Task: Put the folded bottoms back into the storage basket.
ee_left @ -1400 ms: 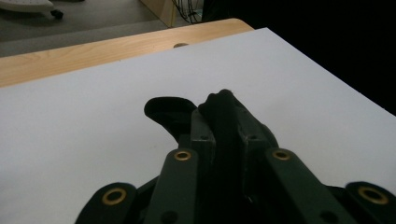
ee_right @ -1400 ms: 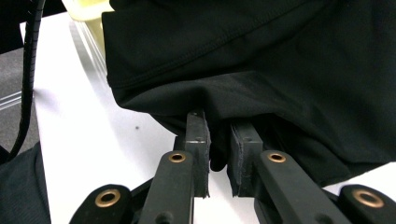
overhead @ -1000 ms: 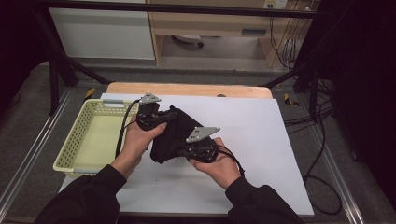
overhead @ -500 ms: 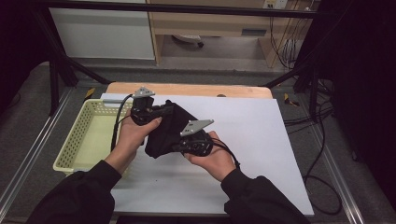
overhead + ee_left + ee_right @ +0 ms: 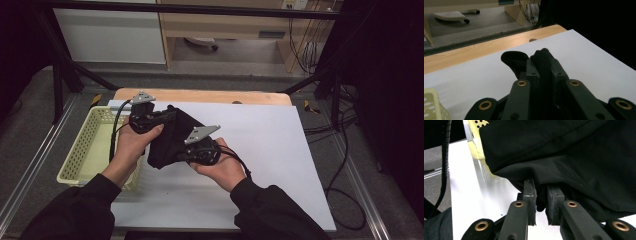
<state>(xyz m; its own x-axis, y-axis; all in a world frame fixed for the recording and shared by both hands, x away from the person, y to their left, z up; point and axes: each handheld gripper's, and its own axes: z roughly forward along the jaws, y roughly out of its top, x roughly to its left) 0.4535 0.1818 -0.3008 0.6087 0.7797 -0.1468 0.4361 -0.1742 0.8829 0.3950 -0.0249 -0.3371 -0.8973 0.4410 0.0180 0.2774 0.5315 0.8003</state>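
Left gripper (image 5: 162, 116) first: its jaws are clamped tight on a fold of the black garment (image 5: 172, 137), and in the left gripper view (image 5: 544, 72) you can see the dark cloth squeezed between the two pads, a rounded loop of it poking out past the tips. Over to the right gripper (image 5: 185, 154): it bites the same garment lower down, and the right gripper view (image 5: 540, 195) shows a small tuck of fabric pinched between its pads, with the rest of the cloth hanging in front of the camera in heavy folds with a stitched seam running across.

Between the two grippers the garment is bunched and held up off the table, draped in a dark mass from the upper left grip to the lower right one. The left hand (image 5: 135, 145) and right hand (image 5: 222, 167) each wrap a gripper body, dark sleeves coming in from the bottom edge.

Underneath lies the white sheet (image 5: 280, 150) that covers the table, a strip of bare wood (image 5: 200, 96) showing along its far edge. Just beside the left hand sits the pale yellow perforated basket (image 5: 82, 150), at the left edge of the sheet; its corner peeks in behind the cloth in the right gripper view (image 5: 477, 135). A black cable (image 5: 116, 132) loops from the left gripper over the basket.
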